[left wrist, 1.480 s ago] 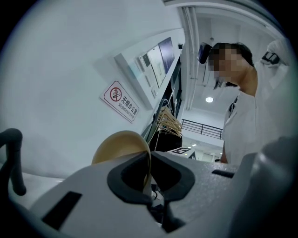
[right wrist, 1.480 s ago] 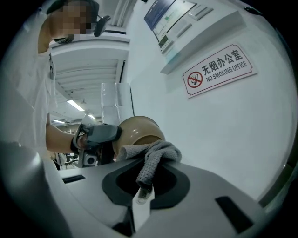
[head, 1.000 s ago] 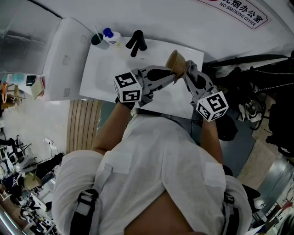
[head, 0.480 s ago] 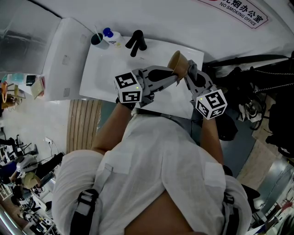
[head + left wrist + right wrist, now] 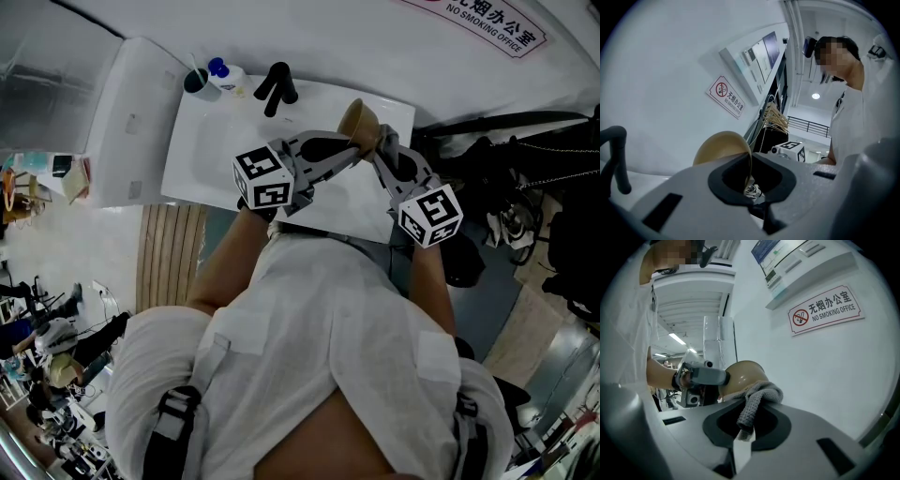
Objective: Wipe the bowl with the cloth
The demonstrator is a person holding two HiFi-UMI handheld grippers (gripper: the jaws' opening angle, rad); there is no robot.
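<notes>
Over the counter (image 5: 211, 141), the bowl (image 5: 357, 120) sits between the left tongs (image 5: 353, 150) and the right tongs (image 5: 381, 146), whose cloth (image 5: 760, 398) touches it.

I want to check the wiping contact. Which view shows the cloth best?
Right gripper view: the grey knitted cloth is clamped in the right gripper, against the bowl. The left gripper view and head view show no cloth clearly.

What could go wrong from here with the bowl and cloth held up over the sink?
1. The left hand-held gripper pinches the tan bowl only by its thin rim; wiping pressure could lever it loose, dropping it onto the white sink.
2. The right hand-held gripper holds just a narrow tail of the grey knitted cloth; it might slip out during rubbing.
</notes>
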